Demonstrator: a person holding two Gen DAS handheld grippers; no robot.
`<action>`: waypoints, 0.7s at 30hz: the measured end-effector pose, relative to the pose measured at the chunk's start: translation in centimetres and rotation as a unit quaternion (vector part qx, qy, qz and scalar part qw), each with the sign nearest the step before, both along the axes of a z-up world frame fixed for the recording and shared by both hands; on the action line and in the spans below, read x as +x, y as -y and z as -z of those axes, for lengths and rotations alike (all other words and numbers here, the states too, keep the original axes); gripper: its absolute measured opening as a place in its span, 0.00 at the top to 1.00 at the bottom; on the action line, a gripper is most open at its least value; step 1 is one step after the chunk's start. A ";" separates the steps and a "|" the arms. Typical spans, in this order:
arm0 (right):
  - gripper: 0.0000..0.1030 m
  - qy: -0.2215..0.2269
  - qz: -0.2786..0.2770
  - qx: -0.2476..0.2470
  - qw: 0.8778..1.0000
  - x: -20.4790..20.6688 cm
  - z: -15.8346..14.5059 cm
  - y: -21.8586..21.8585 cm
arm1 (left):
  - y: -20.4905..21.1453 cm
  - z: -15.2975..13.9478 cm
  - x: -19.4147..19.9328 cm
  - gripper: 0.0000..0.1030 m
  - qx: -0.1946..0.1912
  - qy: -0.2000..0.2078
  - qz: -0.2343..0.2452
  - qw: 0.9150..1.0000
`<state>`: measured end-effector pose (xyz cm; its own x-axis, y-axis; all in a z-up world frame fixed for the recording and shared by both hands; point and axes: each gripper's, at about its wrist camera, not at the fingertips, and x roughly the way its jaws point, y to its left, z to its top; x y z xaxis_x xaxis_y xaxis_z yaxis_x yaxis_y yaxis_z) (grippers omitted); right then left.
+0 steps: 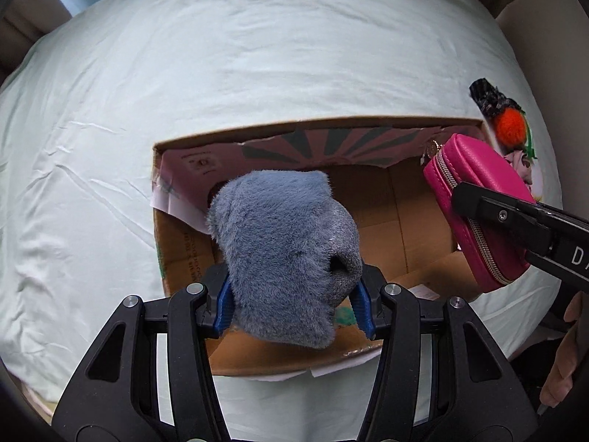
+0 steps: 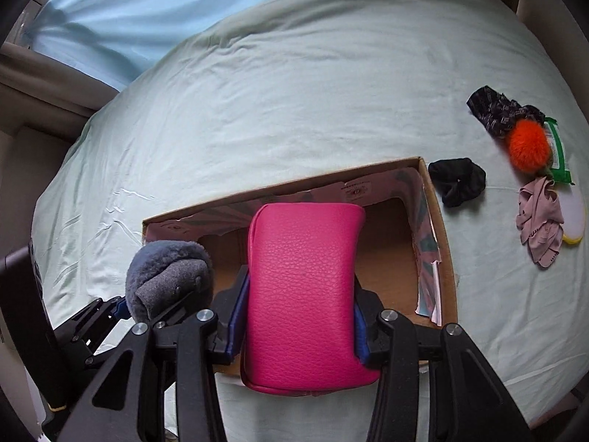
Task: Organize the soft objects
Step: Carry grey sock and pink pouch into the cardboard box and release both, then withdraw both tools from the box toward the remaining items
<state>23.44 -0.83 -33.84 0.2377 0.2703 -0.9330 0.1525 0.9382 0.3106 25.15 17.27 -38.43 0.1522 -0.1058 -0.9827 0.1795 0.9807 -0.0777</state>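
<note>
While both grippers are pointing steeply down over an open cardboard box (image 1: pixel 368 213) lying on a pale green bedsheet (image 1: pixel 257 55), much of the box floor is being hidden by what they carry. The left gripper (image 1: pixel 294 305) is clamping its blue pads on the sides of a grey-blue plush toy (image 1: pixel 283 254), whose long axis is running away from the camera toward the box's far wall; its lower end is cut off behind the jaws, and what the toy depicts is hard to make out. The right gripper (image 2: pixel 298 320) is squeezing a pink zip pouch (image 2: pixel 305 291) across its narrow width, the pouch's long axis pointing away from the camera toward the box's far wall, its near end hanging over the box's near edge. Only a few fingers of a hand (image 1: pixel 563 364) are showing at the frame's right edge. Beyond the box's right side, a black scrunchie (image 2: pixel 458 180) is lying just beside the far right corner, with an orange pompom (image 2: pixel 528 145), a dark patterned cloth (image 2: pixel 495 112) and a crumpled pink fabric (image 2: pixel 539 226) sitting farther toward the sheet's right edge.
</note>
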 end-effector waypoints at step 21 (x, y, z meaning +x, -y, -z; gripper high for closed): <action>0.00 -0.037 -0.006 0.032 0.999 2.9 5.8 0.9 | 0.1 1.5 -0.4 0.00 0.032 -0.012 0.058 0.998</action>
